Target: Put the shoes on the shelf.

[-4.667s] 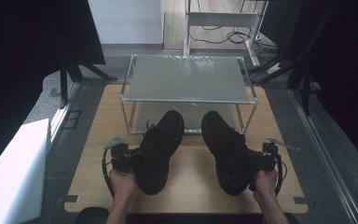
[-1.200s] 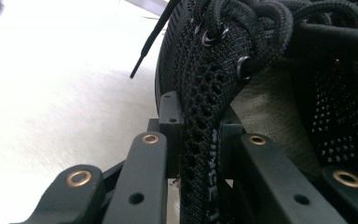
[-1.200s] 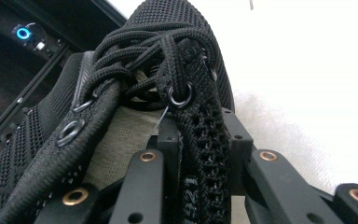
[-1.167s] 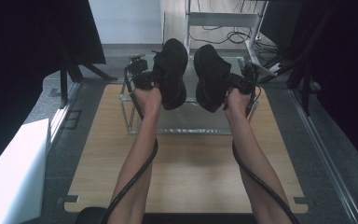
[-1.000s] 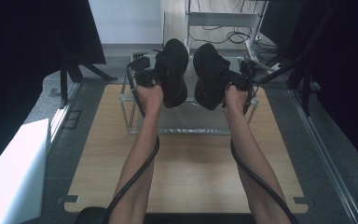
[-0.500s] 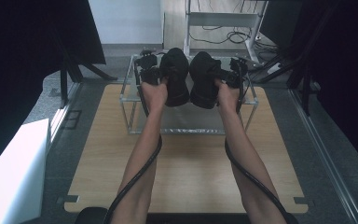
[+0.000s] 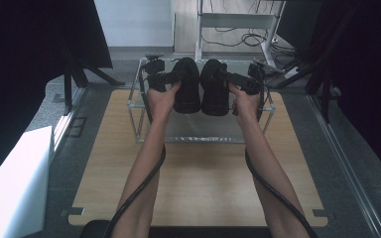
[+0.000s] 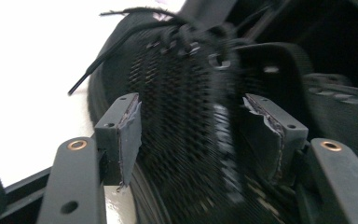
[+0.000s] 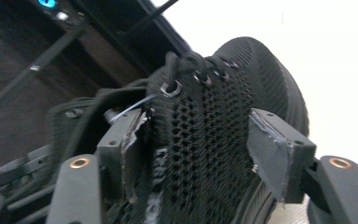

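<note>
Two black shoes on the glass-topped rack

The left shoe [image 7: 187, 85] and right shoe [image 7: 214, 87] rested side by side atop the rack [image 7: 203, 130]; the left hand-held gripper [image 7: 171, 77] and right hand-held gripper [image 7: 233, 78] had just been opening, pads off the mesh.

No readable text, label, brand, number or sign anywhere — nothing legible (even close up) on the surfaces between the fingers.

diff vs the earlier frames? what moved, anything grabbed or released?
Both black shoes, left shoe and right shoe, went from the wooden board up onto the glass rack. The left gripper and right gripper have just been opening, each shoe between loose jaws. The rack and wooden board stayed put.
</note>
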`<state>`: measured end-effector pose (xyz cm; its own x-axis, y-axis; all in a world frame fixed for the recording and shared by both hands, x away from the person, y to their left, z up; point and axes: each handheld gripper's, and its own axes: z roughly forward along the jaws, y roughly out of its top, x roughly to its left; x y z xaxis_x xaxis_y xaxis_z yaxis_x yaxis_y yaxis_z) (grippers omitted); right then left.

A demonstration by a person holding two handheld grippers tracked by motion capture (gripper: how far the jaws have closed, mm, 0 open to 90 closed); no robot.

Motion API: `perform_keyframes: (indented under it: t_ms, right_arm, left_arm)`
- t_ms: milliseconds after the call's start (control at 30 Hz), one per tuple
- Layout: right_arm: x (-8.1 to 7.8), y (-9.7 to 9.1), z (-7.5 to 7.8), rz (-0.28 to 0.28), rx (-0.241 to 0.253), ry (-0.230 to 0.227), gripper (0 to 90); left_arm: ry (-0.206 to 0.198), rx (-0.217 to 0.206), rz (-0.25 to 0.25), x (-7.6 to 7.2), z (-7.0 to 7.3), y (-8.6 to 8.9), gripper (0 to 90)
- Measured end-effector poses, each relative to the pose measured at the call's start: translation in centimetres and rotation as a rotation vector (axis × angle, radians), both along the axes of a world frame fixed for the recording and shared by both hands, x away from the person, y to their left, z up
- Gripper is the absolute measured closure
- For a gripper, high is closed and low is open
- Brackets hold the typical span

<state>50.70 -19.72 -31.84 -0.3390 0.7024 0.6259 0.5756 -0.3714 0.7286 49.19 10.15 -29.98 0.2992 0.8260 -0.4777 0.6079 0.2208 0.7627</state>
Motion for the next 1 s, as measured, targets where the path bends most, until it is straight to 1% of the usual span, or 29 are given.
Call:
perform_keyframes:
  t_ms: [33, 67, 100, 133, 167, 200, 233, 267, 300, 333, 367, 400, 433, 467, 500, 533, 567, 633, 667, 700, 767, 800, 833, 867, 900, 933, 967, 1000]
  right_arm:
    - [-0.5, -0.7, 0.4, 0.016, 0.011, -0.021, 37.5]
    - [-0.7, -0.9, 0.5, 0.025, 0.016, -0.031, 38.7]
    - [-1.0, -1.2, 0.7, 0.039, 0.022, -0.038, 40.1]
    - [-1.0, -1.2, 0.7, 0.039, 0.022, -0.038, 40.1]
    - [-1.3, -1.6, 0.8, 0.059, 0.027, -0.057, 40.8]
    - [-1.8, -1.9, 0.9, 0.083, 0.025, -0.07, 41.2]
    - [-2.5, -2.4, 0.9, 0.109, 0.019, -0.087, 43.6]
    - [-2.9, -2.7, 0.9, 0.116, 0.016, -0.092, 46.2]
    - [-2.9, -2.7, 0.9, 0.116, 0.016, -0.092, 46.2]
    - [-3.7, -3.3, 0.6, 0.135, 0.019, -0.1, 52.8]
    - [-3.7, -3.3, 0.6, 0.135, 0.019, -0.1, 52.8]
    - [-4.2, -3.7, 0.3, 0.151, 0.018, -0.095, 57.9]
    - [-5.1, -4.1, -0.3, 0.172, 0.01, -0.106, 66.7]
    - [-5.6, -4.2, -0.6, 0.186, 0.009, -0.11, 70.9]
    - [-6.1, -4.2, -0.9, 0.199, 0.001, -0.113, 74.1]
    - [-6.1, -4.2, -0.9, 0.199, 0.001, -0.113, 74.1]
    - [-6.4, -4.2, -1.2, 0.204, -0.003, -0.116, 77.3]
    - [-7.4, -4.2, -1.9, 0.219, 0.01, -0.123, 83.0]
    - [-8.6, -4.1, -2.7, 0.237, 0.022, -0.13, 87.6]
    - [-8.6, -4.1, -2.7, 0.237, 0.022, -0.13, 87.6]
    - [-9.4, -4.0, -3.2, 0.246, 0.029, -0.14, 89.5]
    - [-9.9, -3.9, -3.5, 0.259, 0.037, -0.14, 89.5]
    - [-10.8, -3.5, -3.9, 0.284, 0.042, -0.148, 89.6]
    - [-10.8, -3.5, -3.9, 0.284, 0.042, -0.148, 89.6]
    - [-11.0, -3.2, -4.1, 0.296, 0.035, -0.152, 89.6]
    - [-11.2, -2.9, -4.2, 0.303, 0.028, -0.153, 89.6]
    - [-11.2, -2.4, -4.6, 0.308, 0.017, -0.146, 89.6]
    - [-11.1, -2.2, -4.8, 0.306, 0.007, -0.143, 89.6]
  left_arm:
    - [-0.016, -0.001, -0.008, -0.4, 0.3, 0.2, 37.3]
    - [-0.042, -0.003, -0.024, -1.2, 0.8, 0.6, 38.0]
    - [-0.042, -0.003, -0.024, -1.2, 0.8, 0.6, 39.2]
    - [-0.055, -0.009, -0.033, -1.6, 1.1, 0.9, 39.2]
    - [-0.068, -0.016, -0.051, -2.2, 1.2, 1.1, 41.0]
    - [-0.075, -0.023, -0.059, -2.5, 1.3, 1.3, 42.0]
    - [-0.089, -0.028, -0.077, -3.5, 1.2, 1.7, 44.7]
    - [-0.089, -0.028, -0.077, -3.5, 1.2, 1.7, 46.5]
    - [-0.097, -0.038, -0.087, -4.1, 0.9, 1.9, 46.5]
    - [-0.107, -0.062, -0.099, -5.1, 0.4, 2.4, 51.6]
    - [-0.107, -0.062, -0.099, -5.1, 0.4, 2.4, 54.7]
    - [-0.107, -0.068, -0.108, -5.6, 0.1, 2.6, 54.7]
    - [-0.116, -0.072, -0.111, -6.1, -0.2, 2.8, 59.5]
    - [-0.131, -0.057, -0.125, -7.2, -0.8, 3.0, 62.4]
    - [-0.131, -0.057, -0.125, -7.2, -0.8, 3.0, 65.6]
    - [-0.134, -0.052, -0.128, -7.6, -1.0, 3.1, 65.6]
    - [-0.138, -0.045, -0.134, -8.0, -1.4, 3.1, 68.1]
    - [-0.14, -0.041, -0.15, -8.9, -2.2, 3.3, 75.0]
    - [-0.14, -0.039, -0.157, -9.4, -2.8, 3.3, 82.5]
    - [-0.139, -0.041, -0.163, -9.7, -3.2, 3.3, 82.5]
    - [-0.14, -0.055, -0.17, -10.2, -4.0, 3.3, 87.2]
    - [-0.14, -0.067, -0.175, -10.5, -4.4, 3.3, 88.8]
    - [-0.143, -0.074, -0.176, -10.7, -4.7, 3.3, 89.3]
    - [-0.143, -0.082, -0.186, -10.9, -5.0, 3.2, 89.3]
    - [-0.145, -0.088, -0.191, -11.0, -5.3, 3.0, 89.3]
    - [-0.146, -0.088, -0.199, -11.1, -5.5, 2.8, 89.3]
    - [-0.145, -0.072, -0.206, -11.1, -5.7, 2.4, 89.3]
    - [-0.145, -0.072, -0.206, -11.1, -5.7, 2.4, 89.3]
